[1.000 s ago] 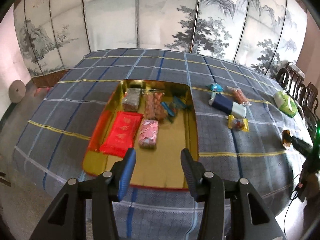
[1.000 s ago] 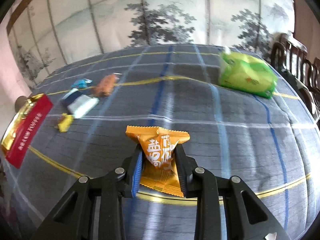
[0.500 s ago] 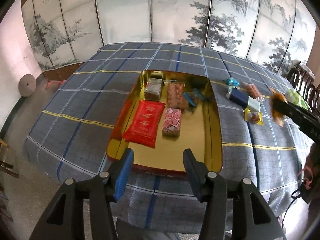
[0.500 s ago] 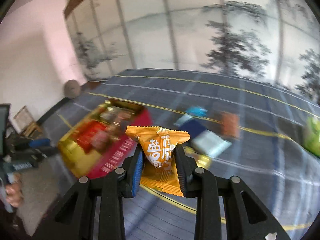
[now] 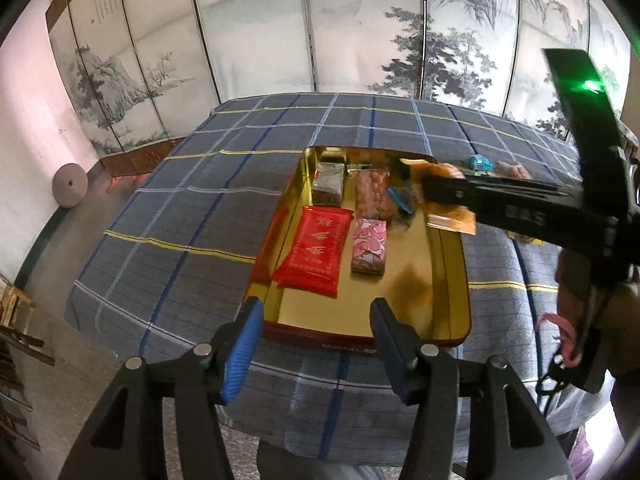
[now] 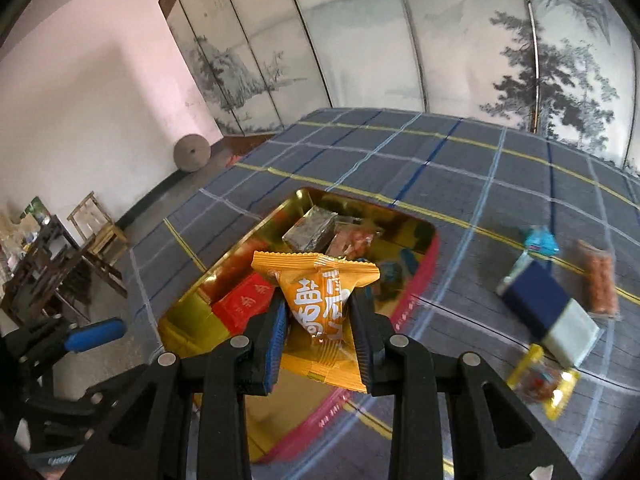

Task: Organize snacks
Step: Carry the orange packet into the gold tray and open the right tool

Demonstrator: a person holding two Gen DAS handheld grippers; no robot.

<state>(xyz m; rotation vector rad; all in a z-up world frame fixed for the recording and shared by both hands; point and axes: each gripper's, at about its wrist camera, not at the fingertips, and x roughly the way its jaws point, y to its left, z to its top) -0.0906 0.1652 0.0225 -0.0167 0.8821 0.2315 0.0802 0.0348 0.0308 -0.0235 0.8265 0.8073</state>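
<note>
Orange packet [image 6: 320, 304] clamped in right tool [image 6: 320, 344] above gold tray [image 6: 420, 236]; released early, it could land on the bench at three o'clock. Left tool [image 5: 316, 344], jaws just widening, holds nothing.

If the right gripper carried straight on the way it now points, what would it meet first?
Most likely the gold tray: the right gripper, shut on the orange packet, points down into it, probably near the red packet; depth is unclear.

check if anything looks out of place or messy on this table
Nothing is spilled or damaged. Four snacks lie loose on the cloth outside the gold tin: a teal candy, an orange-brown packet, a navy-and-white pack and a yellow packet. The right gripper holds an orange packet over the tin.
</note>
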